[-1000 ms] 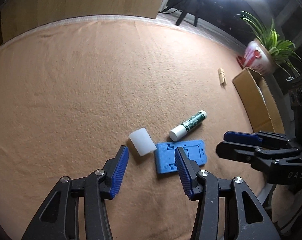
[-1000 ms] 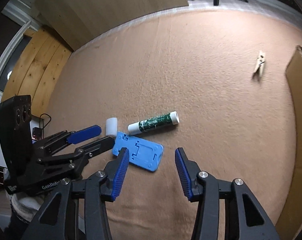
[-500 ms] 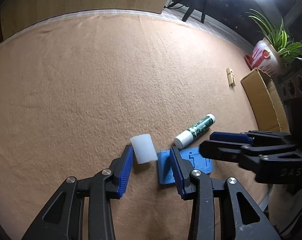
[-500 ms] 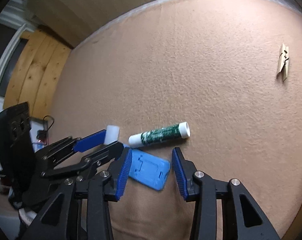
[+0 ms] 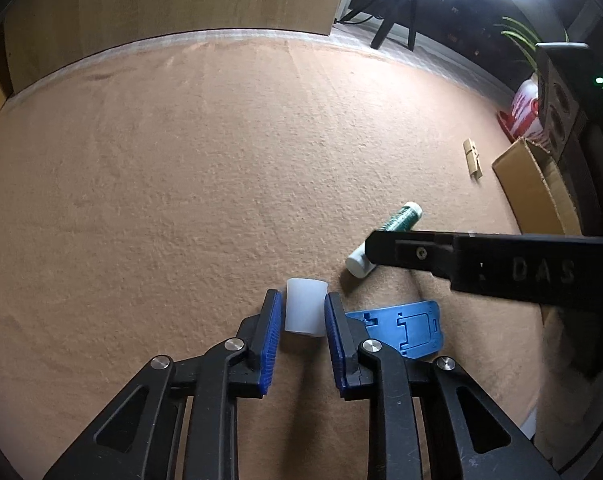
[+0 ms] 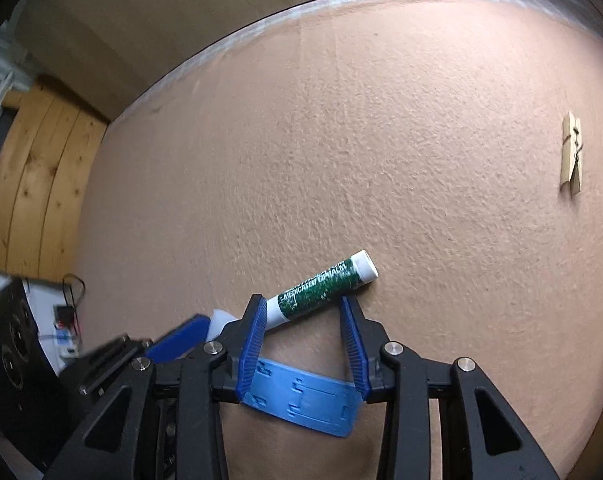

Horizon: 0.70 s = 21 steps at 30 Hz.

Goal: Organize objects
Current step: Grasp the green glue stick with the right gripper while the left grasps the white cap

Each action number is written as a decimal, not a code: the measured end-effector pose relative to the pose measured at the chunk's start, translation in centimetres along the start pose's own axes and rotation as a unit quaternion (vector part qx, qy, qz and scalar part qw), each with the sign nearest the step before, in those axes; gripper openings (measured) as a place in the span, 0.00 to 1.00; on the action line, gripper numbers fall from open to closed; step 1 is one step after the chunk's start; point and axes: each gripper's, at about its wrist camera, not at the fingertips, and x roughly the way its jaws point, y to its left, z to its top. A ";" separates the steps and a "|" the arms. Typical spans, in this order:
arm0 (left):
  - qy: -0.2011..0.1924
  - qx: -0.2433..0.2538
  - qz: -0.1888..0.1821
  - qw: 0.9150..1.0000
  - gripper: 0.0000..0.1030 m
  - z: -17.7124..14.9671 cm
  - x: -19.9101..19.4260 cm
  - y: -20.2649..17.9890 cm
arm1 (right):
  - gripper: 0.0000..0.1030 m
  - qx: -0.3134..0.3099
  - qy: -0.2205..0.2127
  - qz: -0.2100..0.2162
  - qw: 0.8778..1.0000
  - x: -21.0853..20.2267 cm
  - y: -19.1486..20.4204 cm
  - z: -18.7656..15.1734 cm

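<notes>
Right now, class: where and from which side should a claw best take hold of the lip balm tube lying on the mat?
Grip the lip balm tube across its green middle, coming from above. It lies flat and slanted on the mat, so its round sides are open; the right claw already straddles its lower end.

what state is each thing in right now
left gripper: pads around the white cap, about touching it
white cap: lying on the cloth
right gripper: open, straddling the lip balm tube
lip balm tube: lying flat, capped
blue stand: folded flat
clothespin: lying flat, untouched
cardboard box: open
</notes>
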 end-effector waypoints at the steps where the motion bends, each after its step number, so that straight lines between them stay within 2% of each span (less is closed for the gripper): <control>1: -0.002 -0.002 -0.003 1.000 0.23 0.0 -0.2 0.1 | 0.34 0.011 0.001 0.004 1.000 0.1 -0.1 0.2; 6: -0.012 -0.010 -0.017 1.000 0.23 0.0 -1.5 0.6 | 0.35 0.067 0.004 0.011 0.998 0.1 -1.3 1.1; 8: -0.013 -0.011 -0.020 1.000 0.24 0.0 -1.8 0.6 | 0.34 0.062 0.006 -0.004 0.998 0.3 -0.8 1.6; 12: -0.007 -0.014 -0.025 1.000 0.31 -0.3 -1.8 0.6 | 0.35 0.000 0.012 -0.058 0.998 0.9 1.4 2.1; 18: -0.005 -0.017 -0.032 0.999 0.31 -0.6 -2.0 0.9 | 0.36 -0.046 0.034 -0.114 0.992 2.0 3.5 3.6; 21: -0.008 -0.017 -0.035 0.999 0.31 -0.6 -2.1 0.9 | 0.34 -0.104 0.034 -0.140 0.984 2.6 4.9 3.2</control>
